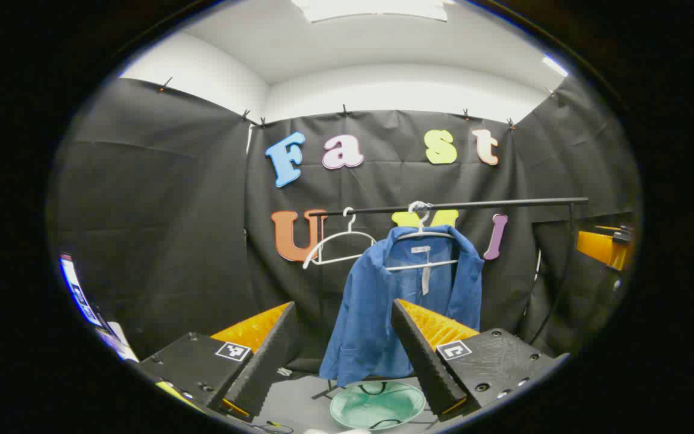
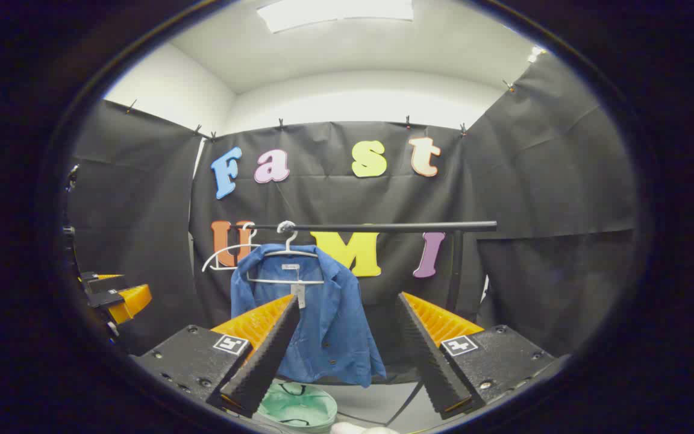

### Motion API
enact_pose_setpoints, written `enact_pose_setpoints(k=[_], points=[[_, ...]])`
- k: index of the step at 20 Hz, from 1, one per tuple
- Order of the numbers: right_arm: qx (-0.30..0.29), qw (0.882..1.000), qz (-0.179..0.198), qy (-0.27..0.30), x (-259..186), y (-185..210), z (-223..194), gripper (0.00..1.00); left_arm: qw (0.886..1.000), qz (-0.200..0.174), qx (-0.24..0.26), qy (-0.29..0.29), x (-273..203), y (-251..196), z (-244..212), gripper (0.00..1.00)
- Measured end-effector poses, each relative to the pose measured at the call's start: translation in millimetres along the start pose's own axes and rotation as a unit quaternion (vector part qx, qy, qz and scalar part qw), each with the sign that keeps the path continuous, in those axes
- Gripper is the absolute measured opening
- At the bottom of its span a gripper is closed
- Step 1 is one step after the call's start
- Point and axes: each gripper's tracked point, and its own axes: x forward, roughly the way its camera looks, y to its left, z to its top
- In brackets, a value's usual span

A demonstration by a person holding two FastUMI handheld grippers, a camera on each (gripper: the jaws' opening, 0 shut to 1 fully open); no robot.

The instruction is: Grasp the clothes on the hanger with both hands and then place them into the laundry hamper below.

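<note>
Shirt (image 1: 377, 301), blue, hangs on a white hanger (image 1: 422, 241) from the rail (image 1: 455, 205) at 12 o'clock, hamper (image 1: 377, 405) beneath at 6. Left gripper (image 1: 341, 349) and right gripper (image 2: 347, 349) hold fingers apart, empty, ready for grasping.

Blue shirt (image 1: 383, 301) — white hanger (image 1: 422, 244) — green hamper (image 1: 377, 405).
</note>
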Motion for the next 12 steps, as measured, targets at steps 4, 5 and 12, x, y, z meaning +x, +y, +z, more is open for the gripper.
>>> enact_pose_setpoints(k=[4, 5, 12], points=[[-0.003, 1.0, -0.005, 0.008, 2.5, 12.2, -4.7, 1.0, 1.0, -0.004, 0.007, -0.015, -0.7, 9.4, 10.0, 1.0], [-0.005, 1.0, -0.007, 0.007, 1.5, 13.6, -6.0, 1.0, 1.0, -0.007, 0.007, -0.016, 0.8, 9.8, 10.8, 1.0], [-0.027, 0.999, -0.022, 0.006, -2.1, 16.7, -3.6, 1.0, 1.0, -0.005, 0.008, -0.028, 3.2, 19.5, 20.3, 1.0]])
